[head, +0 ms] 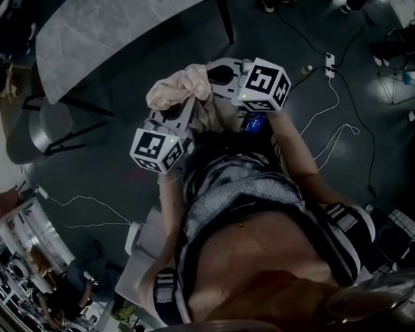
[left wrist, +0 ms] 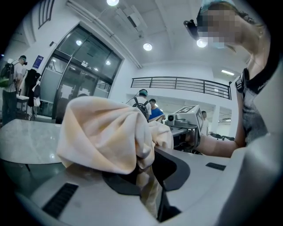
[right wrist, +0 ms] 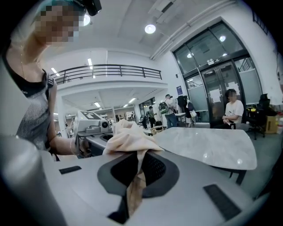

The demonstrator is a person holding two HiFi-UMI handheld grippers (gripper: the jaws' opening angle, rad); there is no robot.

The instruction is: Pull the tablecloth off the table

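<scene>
Two tongs share one bundle: your left tongs (left wrist: 147, 173) and right tongs (right wrist: 136, 175) are each clamped on the bunched cream tablecloth (head: 178, 86), held off the bare worktop (head: 115, 34), near its edge. Keep both grips firm and draw away from the worktop together.

The table (head: 115, 34) runs off the top edge in the head view. In the left gripper view, the bunched tablecloth (left wrist: 104, 134) hides one end of the table.

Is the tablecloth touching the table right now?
Apart. The head view shows a strip of dark floor between the bunched tablecloth and the near edge of the table.
</scene>
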